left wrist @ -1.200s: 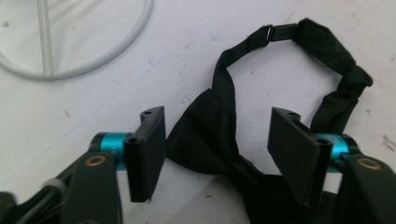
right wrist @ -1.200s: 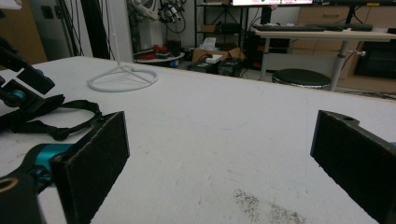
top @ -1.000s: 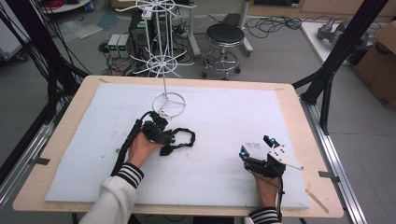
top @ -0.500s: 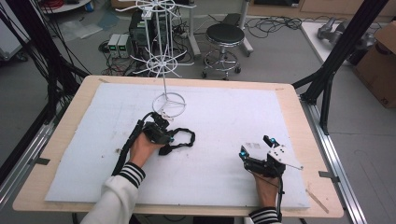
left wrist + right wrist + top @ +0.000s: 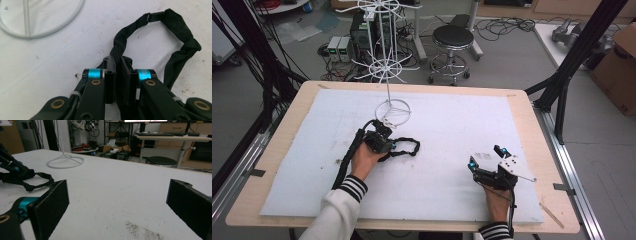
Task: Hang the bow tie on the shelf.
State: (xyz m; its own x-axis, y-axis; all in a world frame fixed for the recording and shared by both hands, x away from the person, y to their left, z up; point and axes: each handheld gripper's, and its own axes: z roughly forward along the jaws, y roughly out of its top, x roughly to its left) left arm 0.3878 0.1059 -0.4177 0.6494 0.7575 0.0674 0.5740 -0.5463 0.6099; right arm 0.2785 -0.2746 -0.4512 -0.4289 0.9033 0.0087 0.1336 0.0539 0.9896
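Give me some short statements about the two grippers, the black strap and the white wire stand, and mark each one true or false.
1. The left gripper is shut on the black strap. True.
2. The right gripper holds the strap. False: its jaws stand wide apart with nothing between them.
3. The strap hangs on the white wire stand. False: it lies on the white table cover, beside the stand's ring base.
4. The right gripper rests near the table's front right part. True.
5. A black stool stands on the floor beyond the table. True.
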